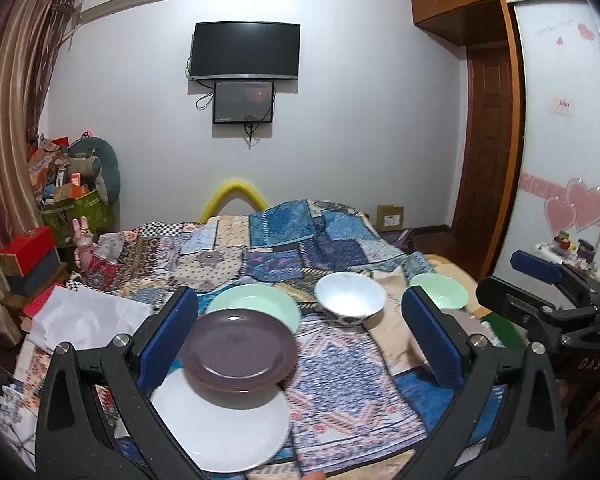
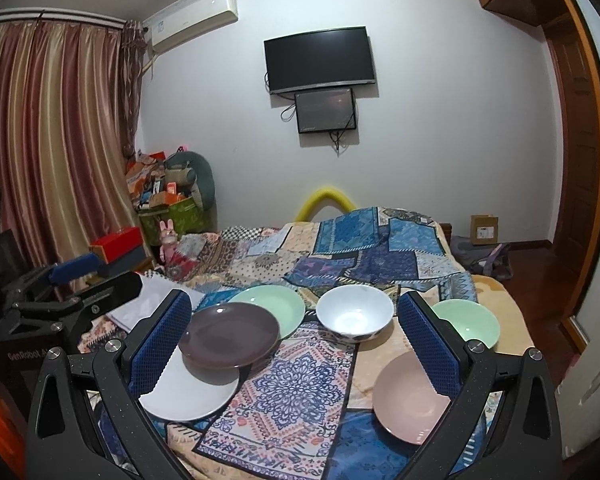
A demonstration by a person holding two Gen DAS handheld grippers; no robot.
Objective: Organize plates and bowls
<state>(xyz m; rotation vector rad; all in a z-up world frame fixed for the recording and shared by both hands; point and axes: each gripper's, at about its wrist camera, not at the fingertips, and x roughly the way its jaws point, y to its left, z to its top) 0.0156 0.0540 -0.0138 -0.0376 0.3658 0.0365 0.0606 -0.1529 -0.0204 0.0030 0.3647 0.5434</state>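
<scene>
Right wrist view shows both claws, right claw (image 2: 294, 344) and left claw (image 1: 300, 332), wide open and empty above the bed (image 2: 380, 248), with purple plate (image 2: 230, 334) already stacked on white plate (image 2: 188, 392) at 9 o'clock, pink plate (image 2: 408, 396) at 4 o'clock awaiting stacking.

White wall (image 2: 420, 152), mounted TV (image 2: 319, 60) (smaller screen (image 2: 326, 110) below), striped curtains (image 2: 52, 140), patchwork bedspread (image 2: 360, 248).

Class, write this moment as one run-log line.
left tongs: open, empty | right tongs: open, empty | purple plate: on white plate | pink plate: alone | white bowl: unstacked
</scene>
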